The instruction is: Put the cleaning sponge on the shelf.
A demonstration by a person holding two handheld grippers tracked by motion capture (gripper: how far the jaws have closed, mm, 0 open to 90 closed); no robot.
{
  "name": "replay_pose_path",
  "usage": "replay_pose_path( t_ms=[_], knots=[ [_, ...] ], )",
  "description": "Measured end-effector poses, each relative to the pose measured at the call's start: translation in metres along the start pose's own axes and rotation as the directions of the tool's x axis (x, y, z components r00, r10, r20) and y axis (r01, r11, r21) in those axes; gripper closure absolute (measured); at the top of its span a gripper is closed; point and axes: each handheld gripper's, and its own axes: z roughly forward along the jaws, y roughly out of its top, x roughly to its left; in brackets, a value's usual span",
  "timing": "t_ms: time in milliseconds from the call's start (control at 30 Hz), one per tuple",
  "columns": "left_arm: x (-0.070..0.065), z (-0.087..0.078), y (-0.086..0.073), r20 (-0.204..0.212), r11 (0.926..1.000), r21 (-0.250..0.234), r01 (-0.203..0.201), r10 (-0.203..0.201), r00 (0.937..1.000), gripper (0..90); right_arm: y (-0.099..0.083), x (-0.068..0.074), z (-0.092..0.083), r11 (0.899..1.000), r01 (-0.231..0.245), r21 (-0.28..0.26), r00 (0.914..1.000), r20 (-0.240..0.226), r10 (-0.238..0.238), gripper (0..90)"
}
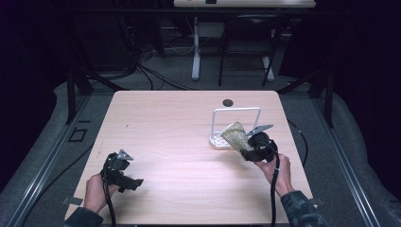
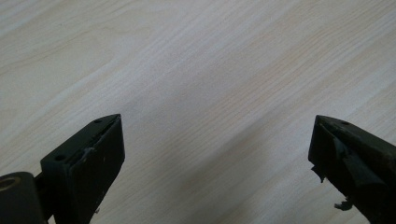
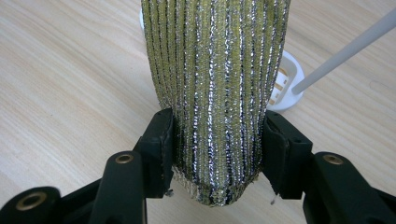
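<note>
Glittery gold scouring sponge [image 3: 217, 79]: light, soft, squashy; hold across its width. Right gripper [image 3: 217, 140] clamps it so, beside the white rack [image 1: 236, 110]. Left gripper [image 2: 215, 140] gapes, empty.

no readable text, no labels, no brand marks, no numbers, no signs anywhere in the pictures

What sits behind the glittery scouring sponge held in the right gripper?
Behind the sponge stands a white rack with its slotted base and a slanting white rod on the table. The sponge covers most of the base, so any contents stay hidden.
</note>
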Motion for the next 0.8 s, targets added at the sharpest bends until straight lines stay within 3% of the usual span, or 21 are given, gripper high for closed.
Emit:
replay_pose_path(
  t_ms=[800],
  knots=[
    [0.0,0.0,0.0,0.006,1.0,0.001,-0.003,0.003,1.0,3.9,0.017,-0.004,0.022,1.0,-0.021,-0.002,0.9995,0.024,0.021,49.0]
  ],
)
